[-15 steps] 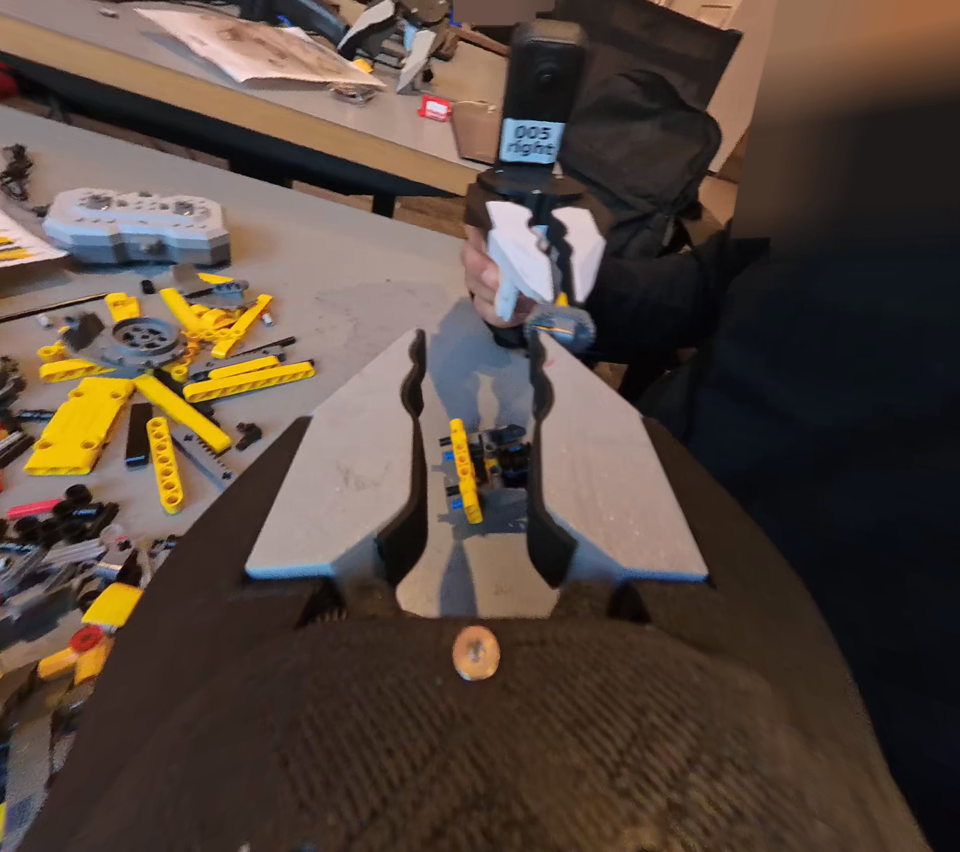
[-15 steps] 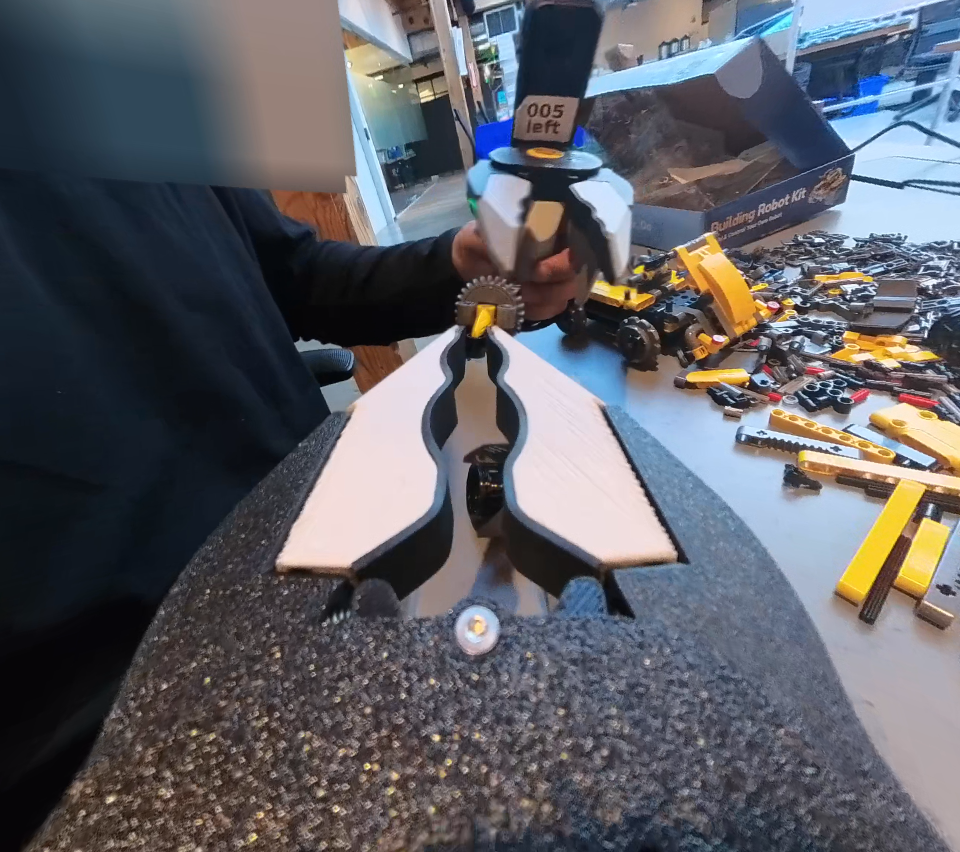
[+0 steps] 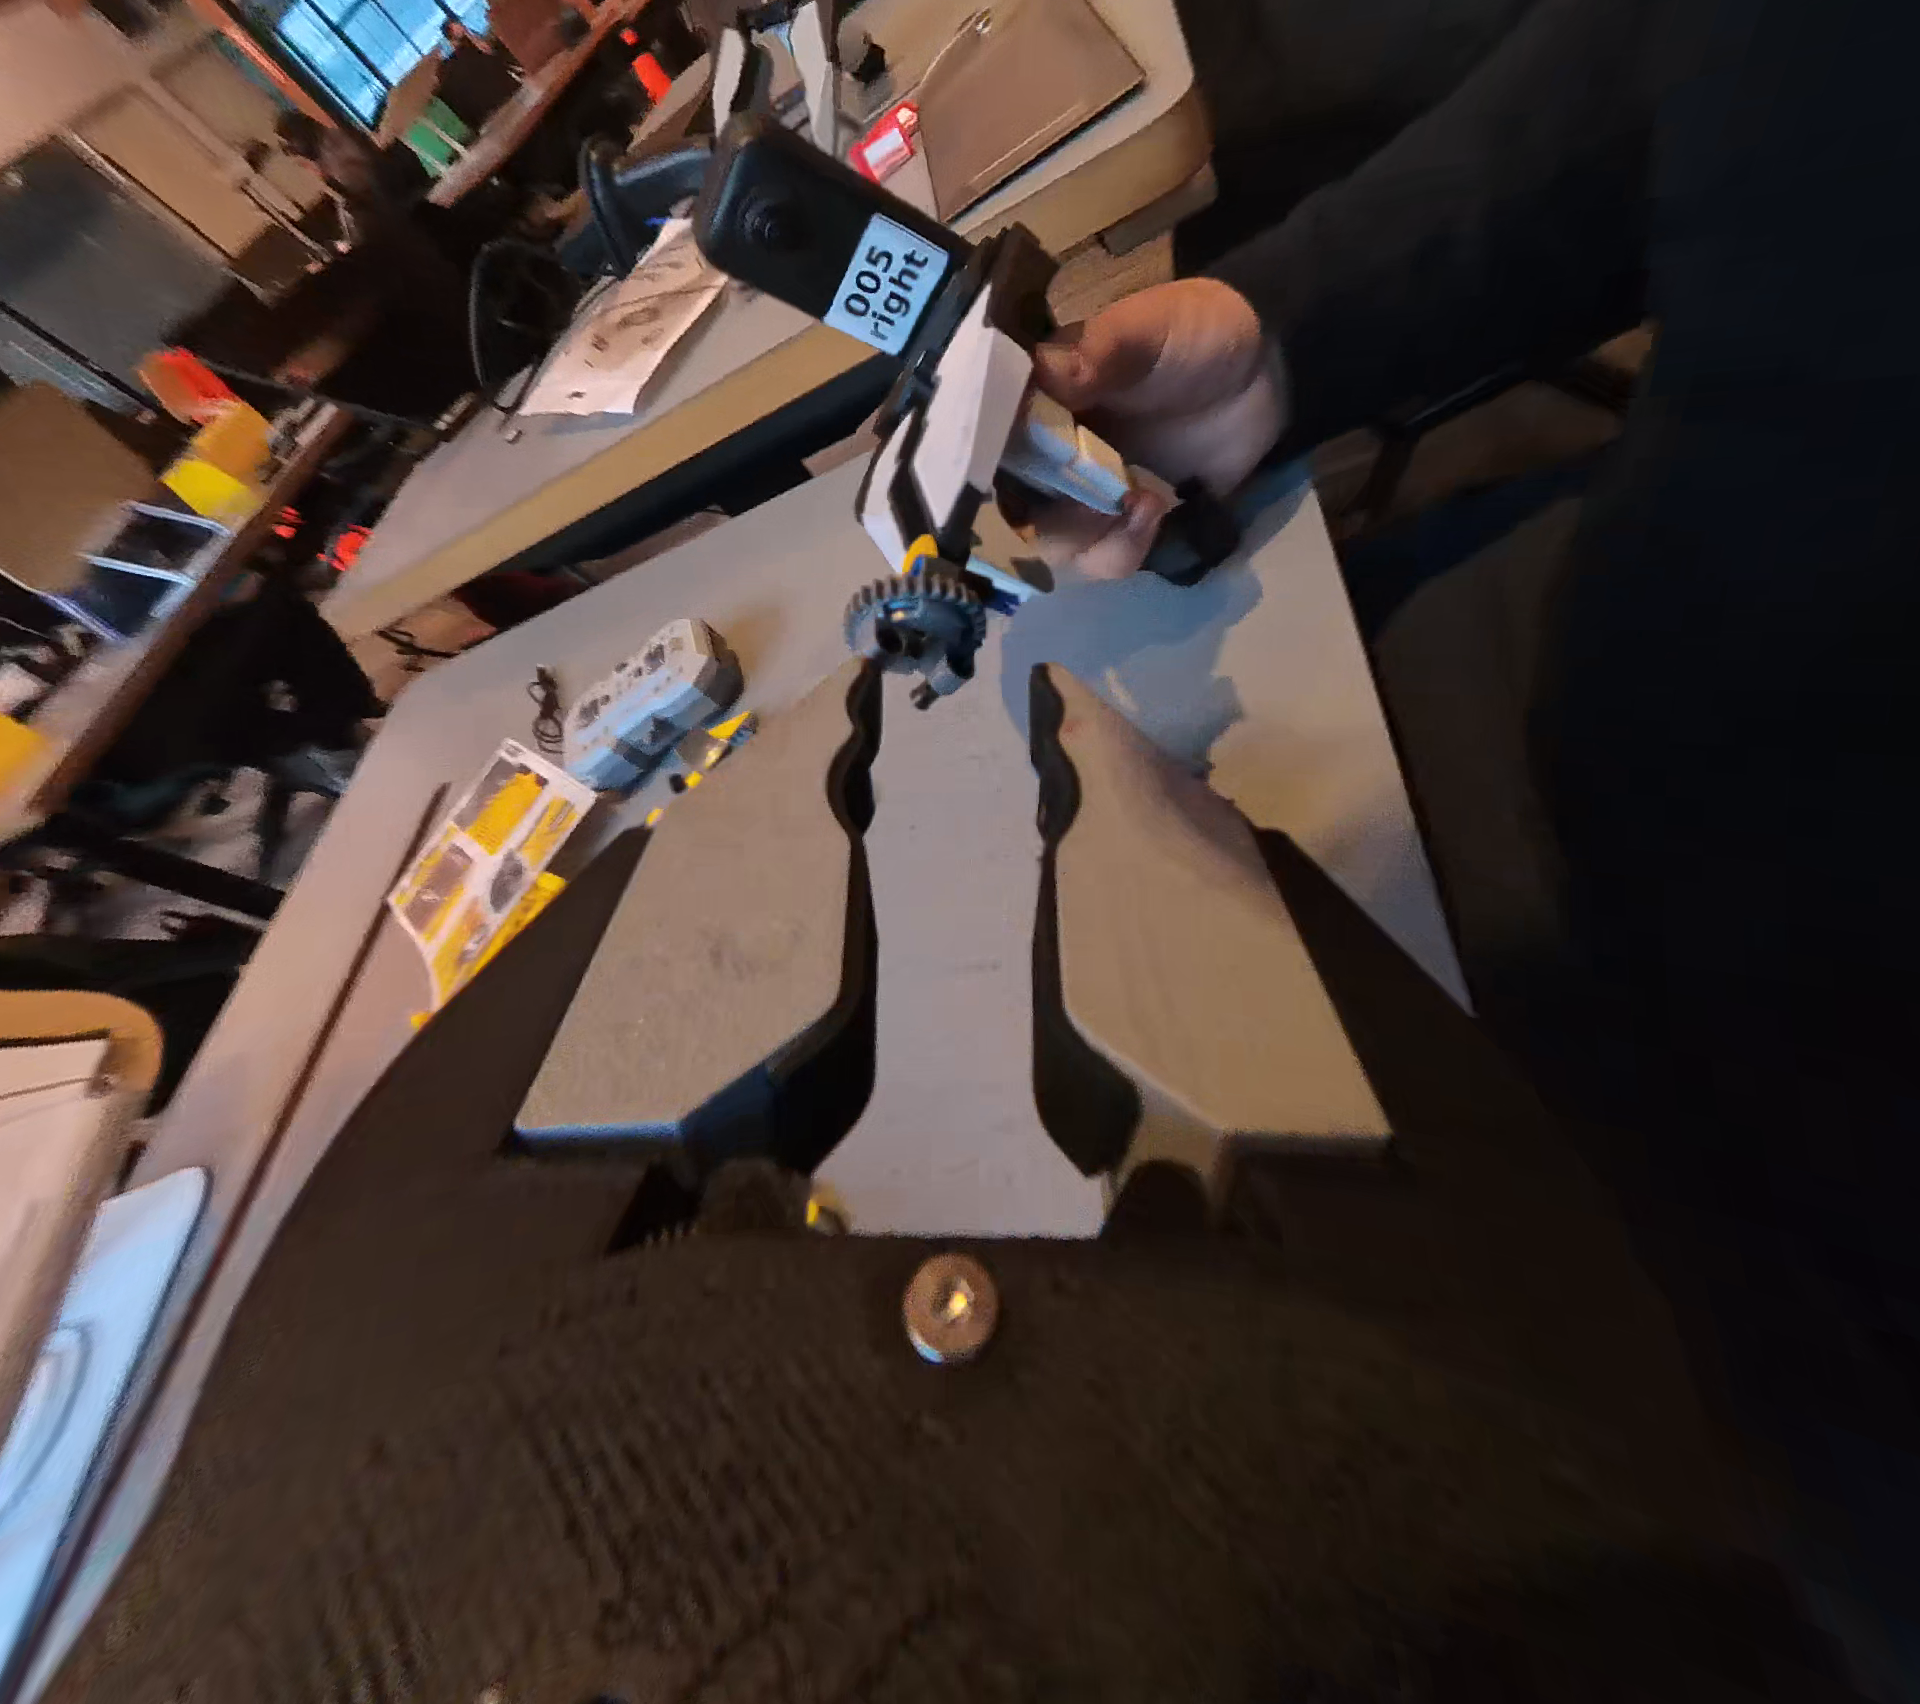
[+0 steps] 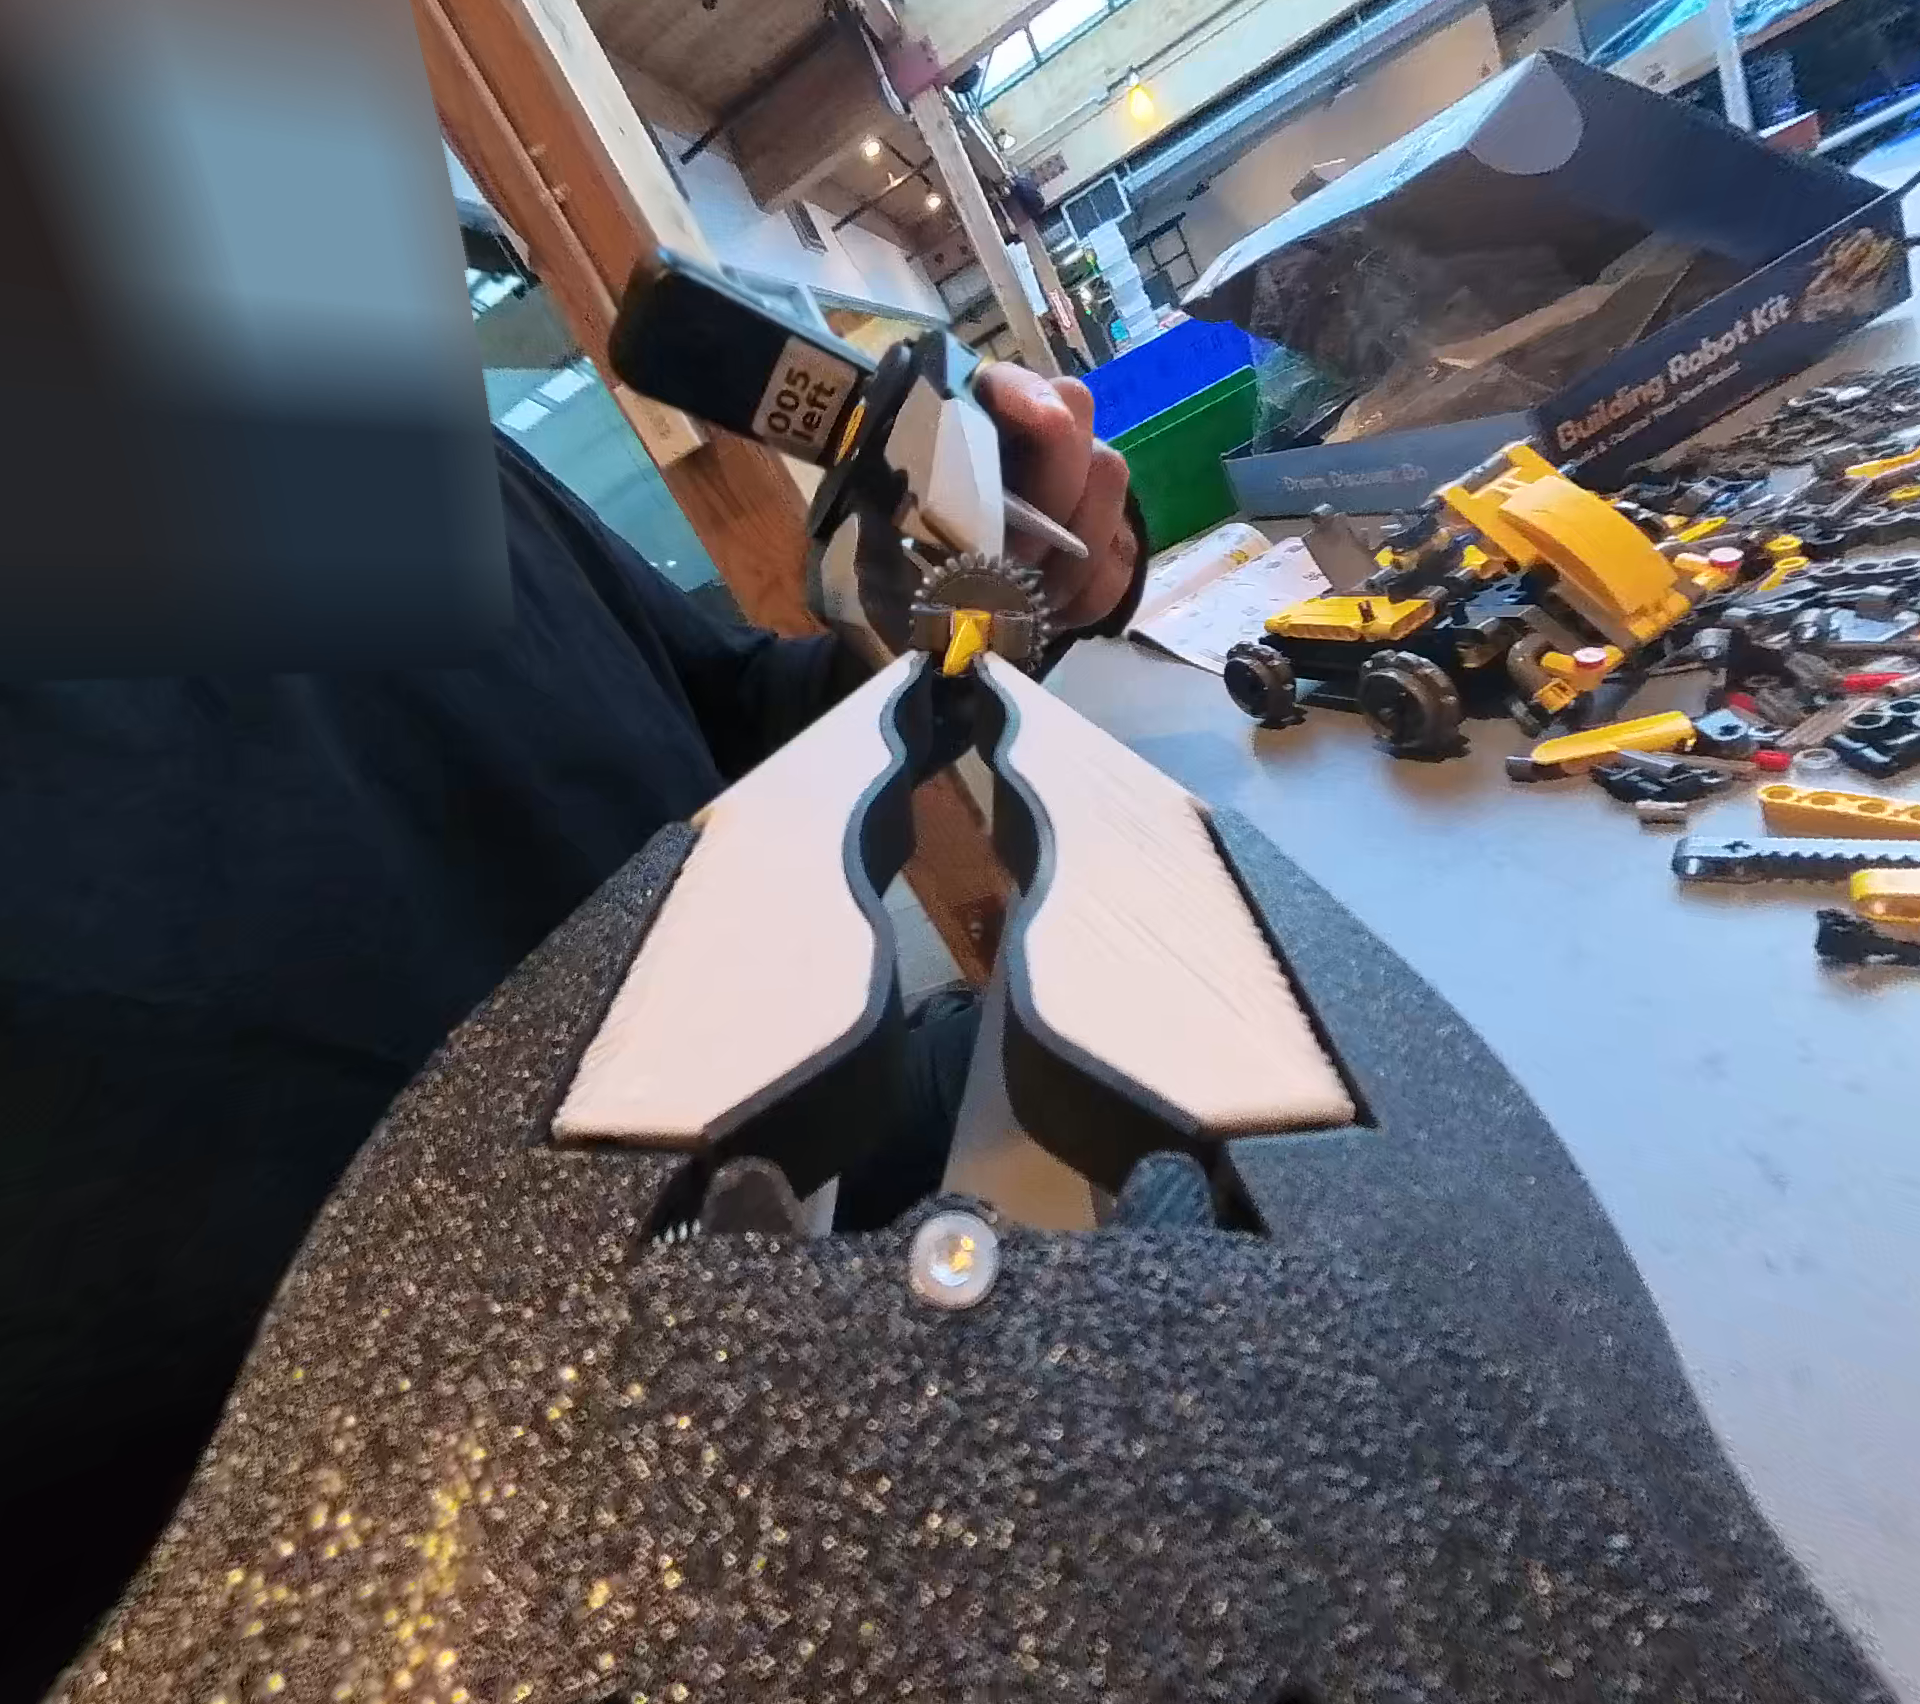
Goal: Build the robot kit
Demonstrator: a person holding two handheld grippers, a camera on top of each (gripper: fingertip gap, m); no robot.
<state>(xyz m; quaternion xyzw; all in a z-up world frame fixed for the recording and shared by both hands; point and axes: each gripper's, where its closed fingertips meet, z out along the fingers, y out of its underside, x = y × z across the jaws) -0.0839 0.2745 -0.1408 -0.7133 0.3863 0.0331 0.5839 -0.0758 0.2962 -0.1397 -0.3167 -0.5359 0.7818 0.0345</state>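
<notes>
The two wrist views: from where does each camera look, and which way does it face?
Left wrist view: sits on the open left gripper, facing the right gripper and a hand over the grey table.
Right wrist view: sits on the right gripper, facing the left gripper and the yellow vehicle.
Shared: the gear piece, pinched by the right gripper.

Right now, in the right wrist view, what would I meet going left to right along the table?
Gear piece held at the jaws' tips → open booklet → yellow and black toy vehicle → loose pile of yellow and black building pieces.
</notes>
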